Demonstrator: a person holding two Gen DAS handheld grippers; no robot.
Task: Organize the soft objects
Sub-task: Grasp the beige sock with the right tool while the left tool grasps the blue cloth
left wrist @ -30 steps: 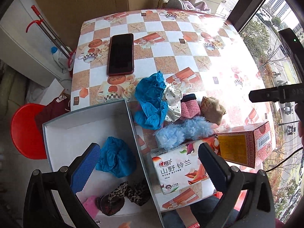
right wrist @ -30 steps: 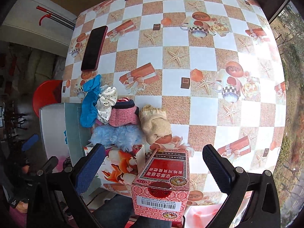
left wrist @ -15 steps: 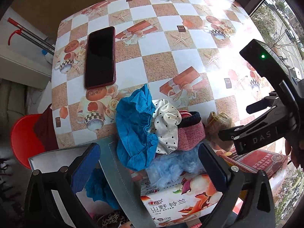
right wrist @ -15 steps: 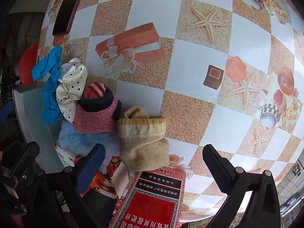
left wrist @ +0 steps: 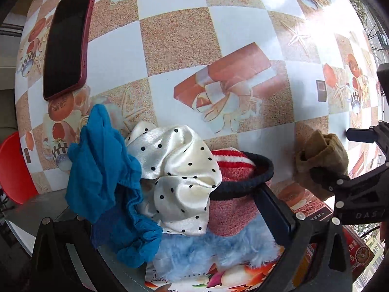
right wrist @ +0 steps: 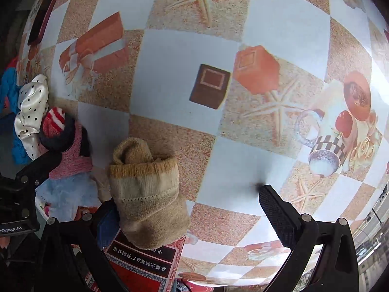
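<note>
A pile of soft items lies on the patterned tablecloth: a blue cloth (left wrist: pixel 102 170), a white polka-dot scrunchie (left wrist: pixel 180 175), a pink sock with a dark cuff (left wrist: pixel 231 204) and a light blue fluffy piece (left wrist: pixel 206 255). My left gripper (left wrist: pixel 175 219) is open and low over this pile, with its right finger (left wrist: pixel 274 214) beside the pink sock and its left pad hidden under the blue cloth. A tan sock (right wrist: pixel 145 194) lies between the fingers of my open right gripper (right wrist: pixel 192 216), against the left finger (right wrist: pixel 107 223). The tan sock (left wrist: pixel 318 155) also shows in the left wrist view.
A dark phone in a red case (left wrist: pixel 68 39) lies at the far left of the table. A grey box rim (left wrist: pixel 36 209) sits at the near left, with a red stool (left wrist: pixel 12 170) beyond it. A tissue pack (left wrist: pixel 218 279) and a red carton (right wrist: pixel 145 262) sit at the near edge.
Both grippers have dropped and moved forward onto the pile. The left now straddles the scrunchie and pink sock; the right now straddles the tan sock. Both stay open.
</note>
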